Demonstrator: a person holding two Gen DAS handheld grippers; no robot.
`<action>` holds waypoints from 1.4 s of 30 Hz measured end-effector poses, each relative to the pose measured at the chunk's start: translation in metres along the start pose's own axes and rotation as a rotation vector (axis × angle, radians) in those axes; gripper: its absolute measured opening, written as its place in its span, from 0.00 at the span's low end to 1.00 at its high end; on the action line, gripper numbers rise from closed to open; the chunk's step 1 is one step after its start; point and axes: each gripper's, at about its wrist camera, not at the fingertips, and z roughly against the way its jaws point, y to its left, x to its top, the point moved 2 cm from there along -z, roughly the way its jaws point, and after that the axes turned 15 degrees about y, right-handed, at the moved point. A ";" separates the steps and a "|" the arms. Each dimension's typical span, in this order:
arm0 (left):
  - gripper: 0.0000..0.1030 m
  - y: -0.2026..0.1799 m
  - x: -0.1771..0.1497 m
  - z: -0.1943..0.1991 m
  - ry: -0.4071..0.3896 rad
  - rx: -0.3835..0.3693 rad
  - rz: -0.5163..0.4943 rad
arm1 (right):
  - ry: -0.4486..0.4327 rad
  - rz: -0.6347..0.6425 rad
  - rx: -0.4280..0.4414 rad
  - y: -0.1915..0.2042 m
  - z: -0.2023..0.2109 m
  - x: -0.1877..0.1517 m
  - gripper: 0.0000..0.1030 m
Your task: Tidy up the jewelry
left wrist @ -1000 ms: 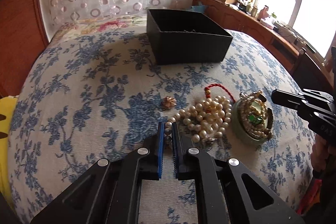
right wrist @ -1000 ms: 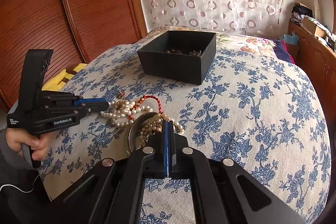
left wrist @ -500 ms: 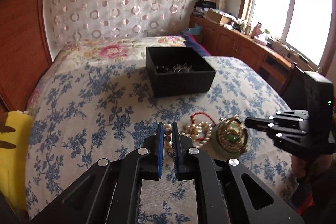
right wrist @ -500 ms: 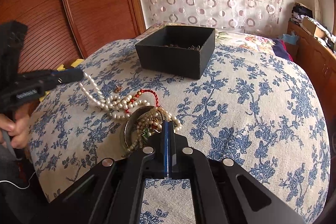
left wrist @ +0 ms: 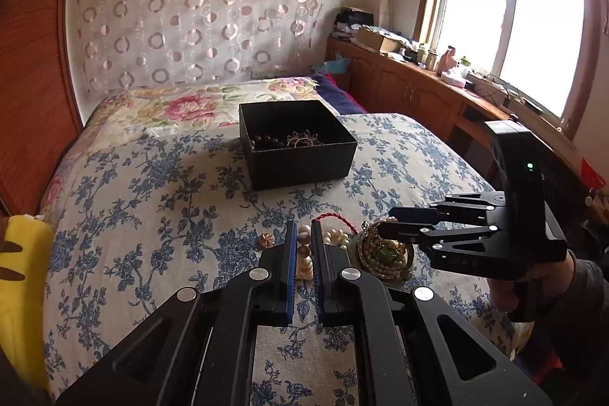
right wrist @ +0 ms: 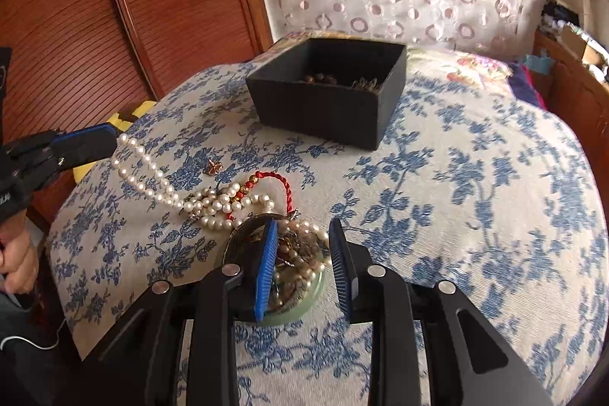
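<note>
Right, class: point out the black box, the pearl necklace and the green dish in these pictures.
black box (right wrist: 323, 109): right wrist view, on its front wall.
pearl necklace (right wrist: 152, 174): right wrist view, on the lifted strand.
green dish (right wrist: 304, 307): right wrist view, on its outer rim.

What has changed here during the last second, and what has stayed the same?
The left gripper, shut on the pearl necklace, has lifted one end up and away from the pile. The right gripper has opened above the green dish. The black box and the small flower brooch have not moved.
</note>
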 end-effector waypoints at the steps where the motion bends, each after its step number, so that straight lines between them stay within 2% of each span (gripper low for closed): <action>1: 0.06 0.000 -0.001 0.000 0.001 0.000 0.001 | 0.014 -0.002 0.008 -0.001 -0.004 0.001 0.29; 8: 0.06 0.001 -0.001 0.000 0.002 0.000 0.000 | 0.023 0.000 0.045 0.001 -0.002 0.001 0.28; 9: 0.06 0.002 -0.001 0.000 0.002 0.000 0.001 | 0.019 0.002 0.043 0.001 0.000 0.000 0.22; 14: 0.06 0.002 -0.002 0.000 0.001 0.001 0.000 | -0.004 0.017 0.025 0.003 0.013 -0.001 0.10; 21: 0.06 0.002 -0.002 0.000 0.002 0.001 0.000 | -0.013 0.033 -0.002 0.005 0.018 -0.003 0.09; 23: 0.06 0.002 -0.002 0.000 0.002 0.000 0.000 | -0.028 0.036 -0.005 0.006 0.023 -0.003 0.09; 24: 0.06 0.003 -0.002 0.000 0.001 0.000 0.000 | -0.035 0.038 -0.007 0.007 0.026 -0.003 0.05; 35: 0.06 0.003 0.001 0.004 -0.008 0.002 0.000 | -0.107 0.069 -0.031 0.017 0.055 0.008 0.05; 42: 0.06 -0.006 0.020 0.027 -0.060 -0.001 -0.024 | -0.167 0.094 -0.036 0.026 0.080 0.016 0.05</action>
